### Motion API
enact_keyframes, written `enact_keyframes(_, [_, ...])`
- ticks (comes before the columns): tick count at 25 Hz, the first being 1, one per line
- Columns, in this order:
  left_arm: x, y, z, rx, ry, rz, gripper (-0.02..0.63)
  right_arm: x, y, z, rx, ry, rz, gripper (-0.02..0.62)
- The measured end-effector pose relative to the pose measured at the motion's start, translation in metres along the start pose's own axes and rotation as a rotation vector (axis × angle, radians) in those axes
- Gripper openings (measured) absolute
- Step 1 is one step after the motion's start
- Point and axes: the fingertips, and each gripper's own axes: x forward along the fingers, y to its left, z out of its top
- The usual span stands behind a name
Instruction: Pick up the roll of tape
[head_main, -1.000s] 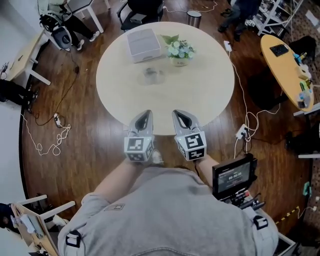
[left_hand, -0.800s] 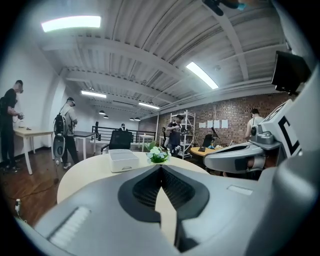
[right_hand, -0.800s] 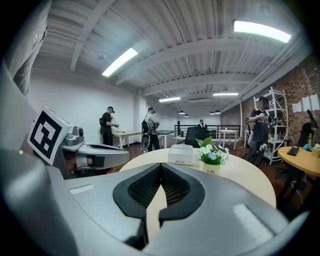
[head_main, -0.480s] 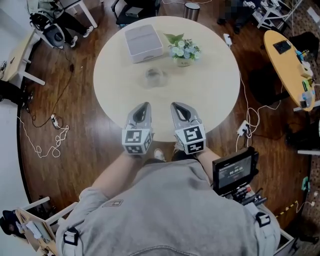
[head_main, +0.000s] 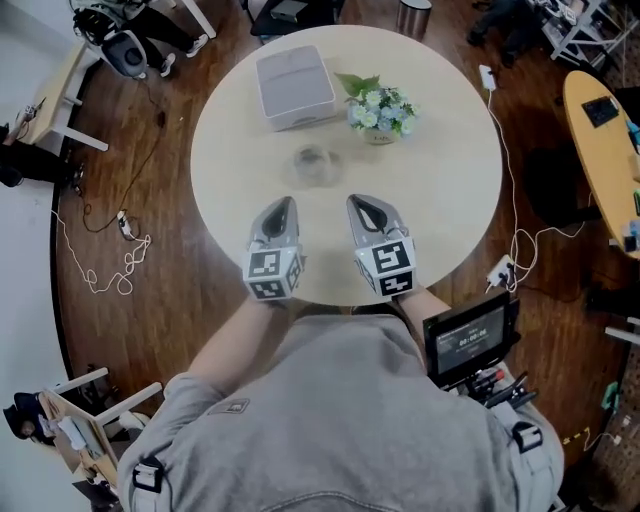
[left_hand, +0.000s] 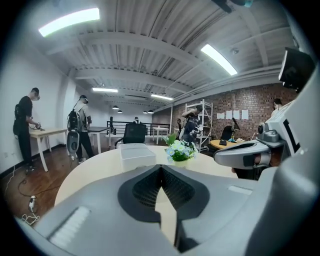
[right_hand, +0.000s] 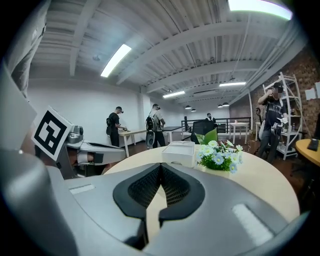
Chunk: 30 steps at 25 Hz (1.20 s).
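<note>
The roll of tape (head_main: 312, 163) is a clear ring lying flat on the round beige table (head_main: 440, 170), a little beyond both grippers and between their lines. My left gripper (head_main: 283, 207) is over the table's near part, jaws shut with nothing in them; in the left gripper view its pads meet (left_hand: 161, 168). My right gripper (head_main: 364, 205) is beside it, also shut and empty, jaws closed in the right gripper view (right_hand: 161, 167). In both gripper views the jaws hide the tape.
A white lidded box (head_main: 294, 87) stands at the table's far side, and a small pot of flowers (head_main: 382, 112) to its right. Cables (head_main: 110, 262) lie on the wooden floor to the left. People stand at desks (left_hand: 25, 125) in the background.
Both grippers have moved forward from the table's near edge to over its top, closer to the tape. Their jaws have stayed shut.
</note>
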Motion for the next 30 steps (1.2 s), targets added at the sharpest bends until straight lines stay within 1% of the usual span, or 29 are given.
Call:
enact_keyframes(4, [0.015, 0.017, -0.015, -0.018, 0.047, 0.036, 0.002, 0.021, -0.004, -0.005, 0.012, 0.030, 0.021, 0.014])
enact_keyframes(6, [0.024, 0.025, -0.021, -0.028, 0.068, 0.041, 0.002, 0.032, -0.007, -0.009, 0.013, 0.051, 0.023, 0.014])
enact_keyframes(10, [0.042, 0.039, -0.032, -0.036, 0.102, 0.034, 0.002, 0.056, -0.015, -0.019, 0.026, 0.093, 0.005, 0.014])
enact_keyframes(17, [0.070, 0.062, -0.056, -0.063, 0.164, 0.017, 0.002, 0.097, -0.015, -0.037, 0.024, 0.163, 0.000, 0.014])
enact_keyframes(23, [0.092, 0.072, -0.074, -0.079, 0.210, -0.007, 0.002, 0.122, -0.014, -0.053, 0.025, 0.220, -0.009, 0.014])
enact_keyframes(25, [0.100, 0.074, -0.078, -0.075, 0.225, -0.008, 0.002, 0.127, -0.014, -0.056, 0.027, 0.235, -0.009, 0.015])
enact_keyframes(30, [0.123, 0.075, -0.087, -0.026, 0.283, -0.028, 0.003, 0.135, -0.017, -0.060, 0.042, 0.253, -0.022, 0.015])
